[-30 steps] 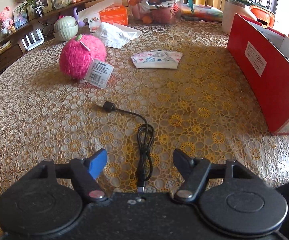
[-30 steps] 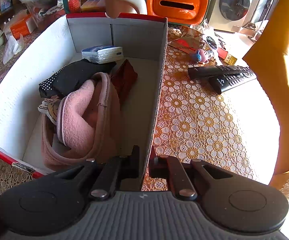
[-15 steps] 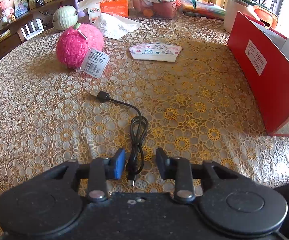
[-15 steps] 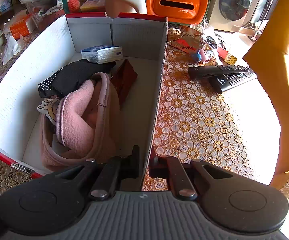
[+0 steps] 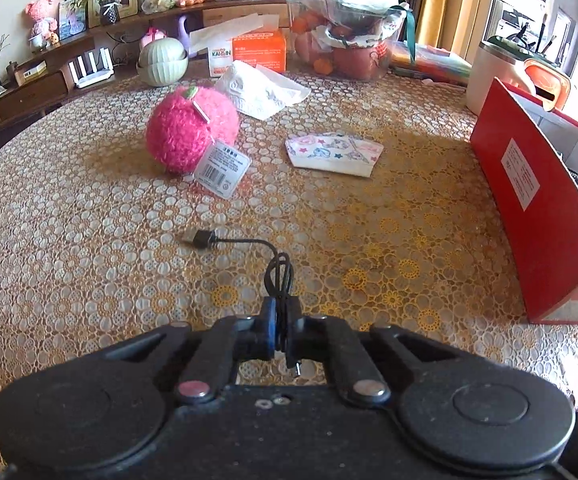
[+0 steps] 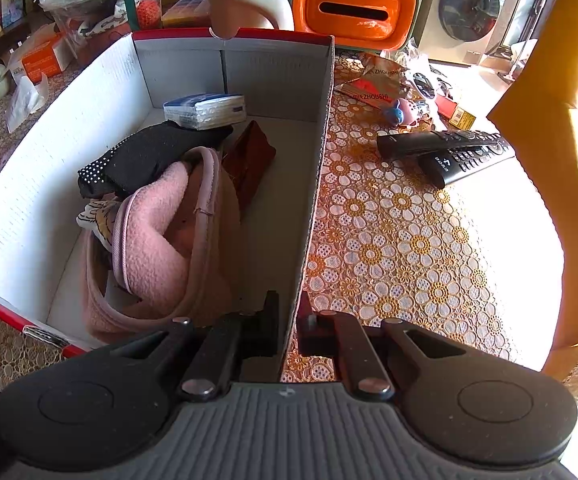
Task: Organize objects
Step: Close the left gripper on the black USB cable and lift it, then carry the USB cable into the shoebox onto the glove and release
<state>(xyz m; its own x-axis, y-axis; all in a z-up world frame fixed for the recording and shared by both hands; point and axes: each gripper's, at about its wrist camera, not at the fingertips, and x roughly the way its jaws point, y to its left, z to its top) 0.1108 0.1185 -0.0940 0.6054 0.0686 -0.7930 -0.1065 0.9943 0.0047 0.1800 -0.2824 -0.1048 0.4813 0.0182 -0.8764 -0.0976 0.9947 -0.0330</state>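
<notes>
The left tongs (image 5: 282, 330) are closed tight on the bundled end of a black USB cable (image 5: 277, 270); its small plug hangs just behind the fingers, while the loop and the larger USB plug trail forward over the lace cloth of the counter (image 5: 89, 272). Farther in toward the counter's middle lie a fluffy pink ball (image 5: 191, 134) with a paper tag, and to its right a folded patterned cloth (image 5: 333, 154). Neither touches the cable. Beyond them, toward the far edge, are a crumpled white cloth (image 5: 259, 92), an orange tissue box (image 5: 249, 52), a green ribbed bowl (image 5: 163, 62) and a wrapped fruit basket (image 5: 353, 36). The red box (image 5: 537, 216) stands along the right side, its long outer wall facing the cable with bare cloth between.

The right tongs (image 6: 287, 322) are pinched on the box's near right wall, one finger inside and one outside. Inside the box (image 6: 49, 184) lie a pink fleece garment (image 6: 165, 248), a black dotted cloth (image 6: 145, 160), a brown pouch (image 6: 249, 160) and a tissue pack (image 6: 205, 110) at the far end. Outside it, toward the counter's right edge, two remote controls (image 6: 449, 152) lie crossed; a snack wrapper (image 6: 373, 84) and small toys sit beyond them, with an orange tissue holder (image 6: 353, 8) and a kettle (image 6: 245, 4) behind the box.
</notes>
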